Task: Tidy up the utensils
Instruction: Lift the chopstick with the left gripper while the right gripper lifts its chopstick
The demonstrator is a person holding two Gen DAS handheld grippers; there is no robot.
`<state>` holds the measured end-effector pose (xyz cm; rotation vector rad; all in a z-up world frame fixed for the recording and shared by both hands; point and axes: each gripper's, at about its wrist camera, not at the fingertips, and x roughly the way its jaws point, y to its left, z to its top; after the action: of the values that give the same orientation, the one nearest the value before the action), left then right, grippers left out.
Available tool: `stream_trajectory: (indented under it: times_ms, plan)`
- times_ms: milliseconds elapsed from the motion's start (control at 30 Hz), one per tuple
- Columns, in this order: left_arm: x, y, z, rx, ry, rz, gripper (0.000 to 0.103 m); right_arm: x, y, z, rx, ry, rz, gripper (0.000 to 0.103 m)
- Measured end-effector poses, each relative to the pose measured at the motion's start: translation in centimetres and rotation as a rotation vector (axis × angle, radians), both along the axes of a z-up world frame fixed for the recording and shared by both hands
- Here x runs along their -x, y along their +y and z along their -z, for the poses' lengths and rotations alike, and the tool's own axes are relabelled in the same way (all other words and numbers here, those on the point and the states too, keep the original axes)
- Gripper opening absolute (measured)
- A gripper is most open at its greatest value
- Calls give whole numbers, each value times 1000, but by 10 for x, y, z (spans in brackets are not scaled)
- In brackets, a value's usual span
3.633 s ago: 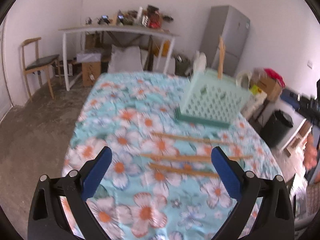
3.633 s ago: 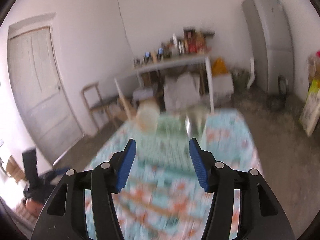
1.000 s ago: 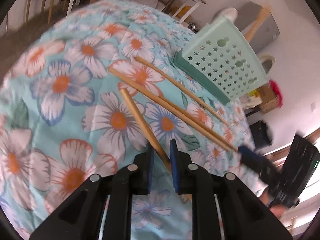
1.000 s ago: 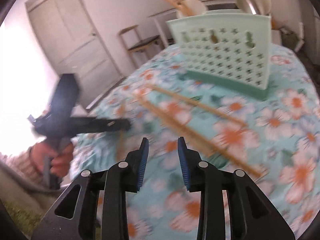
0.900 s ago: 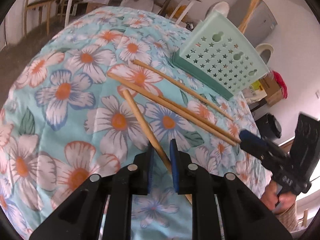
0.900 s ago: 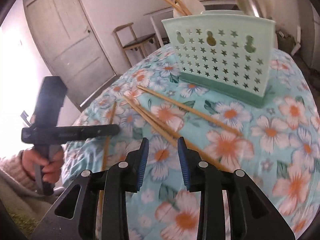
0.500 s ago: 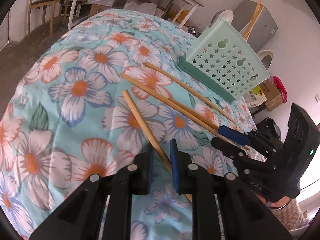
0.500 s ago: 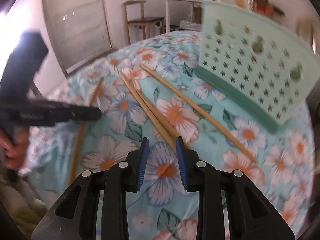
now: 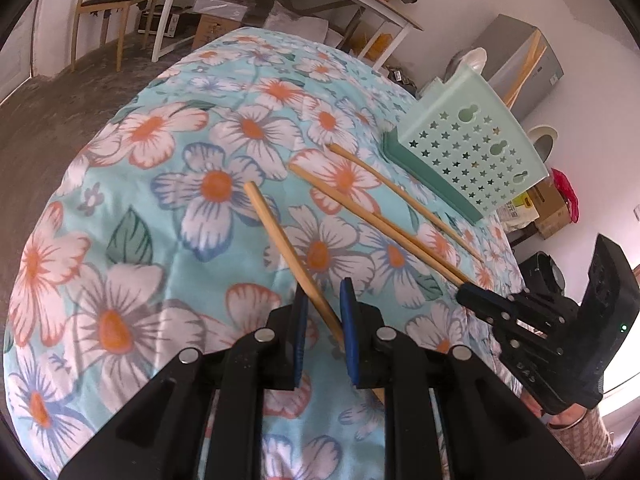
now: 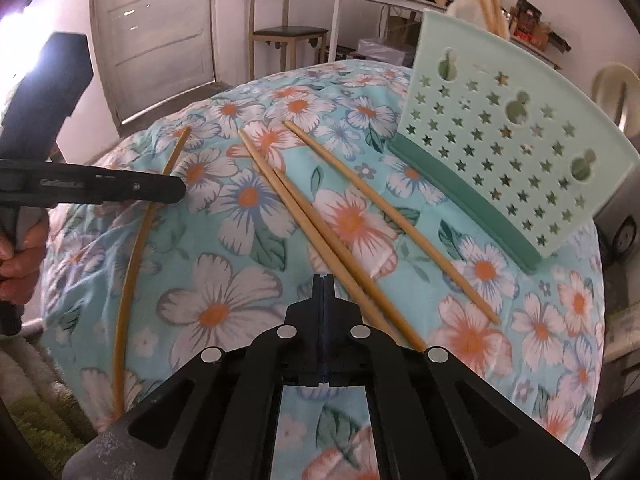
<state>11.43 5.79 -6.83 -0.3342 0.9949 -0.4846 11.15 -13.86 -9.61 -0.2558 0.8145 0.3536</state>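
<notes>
The mint utensil holder [image 10: 516,152] stands ahead of both sets of fingers. The right gripper [image 10: 324,280] has just clamped fully together, and the paired chopsticks [image 10: 316,220] lie just right of its tips, apparently missed. The left gripper [image 9: 323,300] stays clenched on a single chopstick [image 9: 288,248], ready for transfer

From my left wrist view the flowered turquoise tablecloth [image 9: 168,184] lies bare from nine to twelve o'clock, while three loose wooden chopsticks [image 9: 360,208] and the mint-green star-perforated plastic utensil basket [image 9: 472,160] block the one-to-two o'clock side.
</notes>
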Motion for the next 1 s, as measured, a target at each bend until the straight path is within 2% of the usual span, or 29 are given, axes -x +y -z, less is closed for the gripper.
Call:
stream_trajectory:
  times_ms: [133, 233, 367, 533, 733, 800, 833, 1000]
  plan:
    - [1, 4, 0, 1, -3, -16, 15, 0, 2, -7, -26, -5, 2, 2]
    - [3, 10, -1, 1, -4, -29, 15, -6, 10, -15, -38, -27, -10, 16]
    - [4, 20, 1, 18, 1, -51, 15, -30, 37, -23, -41, -38, -86, 22]
    - [5, 31, 5, 47, 14, -66, 15, -72, 68, -27, -61, 0, -168, 22]
    - [5, 34, 6, 69, 21, -56, 15, -108, 98, -12, -29, 108, -221, 22]
    - [4, 35, 7, 78, 22, -52, 15, -111, 104, -6, 8, 117, -217, 18]
    - [4, 36, 7, 81, 23, -51, 15, -110, 107, -4, 20, 118, -215, 13]
    - [4, 36, 8, 86, 24, -43, 15, -111, 109, -9, -6, 91, -177, 6]
